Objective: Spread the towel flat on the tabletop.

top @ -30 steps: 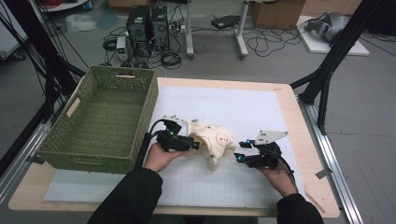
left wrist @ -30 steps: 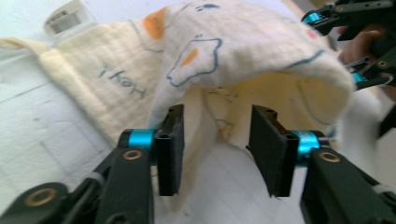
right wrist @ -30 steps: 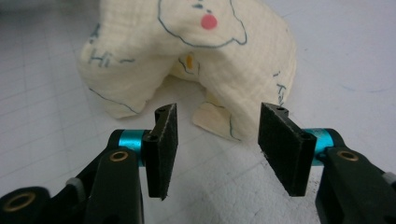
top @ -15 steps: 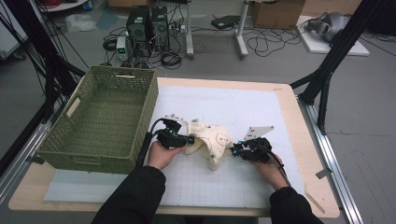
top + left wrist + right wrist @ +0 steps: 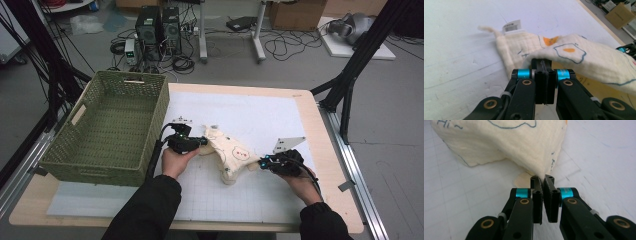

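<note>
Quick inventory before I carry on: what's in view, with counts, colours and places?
cloth: one, cream with printed drawings and a white tag, mid-table, pinched at two ends
basket: one, green woven, left part of table
mat: one, white with grid lines, covering the tabletop
table: one, light wood edge
computer towers: two, black, on floor beyond table
left gripper: black, shut on cloth's near-basket end
right gripper: black, shut on cloth's other end
sleeves: two, black, bottom edge

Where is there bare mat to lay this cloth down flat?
Bare mat lies beyond the cloth, toward the far table edge, and a strip lies nearer the person. It is crowded between the left gripper and right gripper, both pinching the cloth. The green basket stands on the left.
</note>
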Demonstrator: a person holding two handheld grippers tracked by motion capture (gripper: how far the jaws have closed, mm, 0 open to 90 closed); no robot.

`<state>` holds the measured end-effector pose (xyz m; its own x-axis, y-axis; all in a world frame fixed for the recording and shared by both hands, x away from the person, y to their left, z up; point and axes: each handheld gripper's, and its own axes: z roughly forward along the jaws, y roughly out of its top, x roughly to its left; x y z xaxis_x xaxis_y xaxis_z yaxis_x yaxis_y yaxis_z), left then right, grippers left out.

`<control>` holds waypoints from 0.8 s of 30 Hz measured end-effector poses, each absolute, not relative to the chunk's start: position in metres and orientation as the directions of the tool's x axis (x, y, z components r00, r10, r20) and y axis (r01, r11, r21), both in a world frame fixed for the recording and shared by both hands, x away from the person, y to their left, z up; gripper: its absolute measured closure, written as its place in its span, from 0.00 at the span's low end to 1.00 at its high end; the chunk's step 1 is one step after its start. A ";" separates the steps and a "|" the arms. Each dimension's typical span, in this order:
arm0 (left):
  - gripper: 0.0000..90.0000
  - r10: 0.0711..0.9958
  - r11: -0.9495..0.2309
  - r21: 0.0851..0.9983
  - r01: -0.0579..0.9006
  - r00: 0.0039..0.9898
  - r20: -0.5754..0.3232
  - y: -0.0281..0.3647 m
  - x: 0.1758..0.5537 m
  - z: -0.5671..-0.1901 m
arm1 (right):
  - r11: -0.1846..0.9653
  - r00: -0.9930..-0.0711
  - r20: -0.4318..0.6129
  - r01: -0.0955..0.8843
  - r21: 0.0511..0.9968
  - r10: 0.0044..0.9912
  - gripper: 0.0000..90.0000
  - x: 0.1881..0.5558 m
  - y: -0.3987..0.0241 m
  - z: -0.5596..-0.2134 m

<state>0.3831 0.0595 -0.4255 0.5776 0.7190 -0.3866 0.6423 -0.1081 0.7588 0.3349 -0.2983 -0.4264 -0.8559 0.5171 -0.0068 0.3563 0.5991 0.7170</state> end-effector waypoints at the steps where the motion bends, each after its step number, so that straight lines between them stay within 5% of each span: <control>1: 1.00 0.720 -0.103 0.757 0.646 0.573 -0.391 0.059 0.384 -0.426 | 0.597 -0.852 -0.007 0.360 0.717 0.523 0.96 0.334 -0.302 -0.426; 12: 0.91 0.685 -0.175 0.756 0.631 0.630 -0.366 0.055 0.374 -0.423 | 0.597 -0.839 0.009 0.396 0.698 0.545 0.94 0.325 -0.323 -0.432; 18: 0.84 0.665 -0.209 0.761 0.615 0.659 -0.350 0.054 0.366 -0.419 | 0.552 -0.841 0.032 0.382 0.742 0.539 0.71 0.324 -0.325 -0.424; 21: 0.80 0.674 -0.219 0.753 0.620 0.654 -0.342 0.055 0.365 -0.421 | 0.538 -0.857 0.036 0.355 0.765 0.514 0.68 0.323 -0.322 -0.416; 24: 0.86 0.678 -0.222 0.748 0.626 0.650 -0.342 0.057 0.366 -0.424 | 0.535 -0.865 0.029 0.336 0.775 0.501 0.68 0.326 -0.317 -0.407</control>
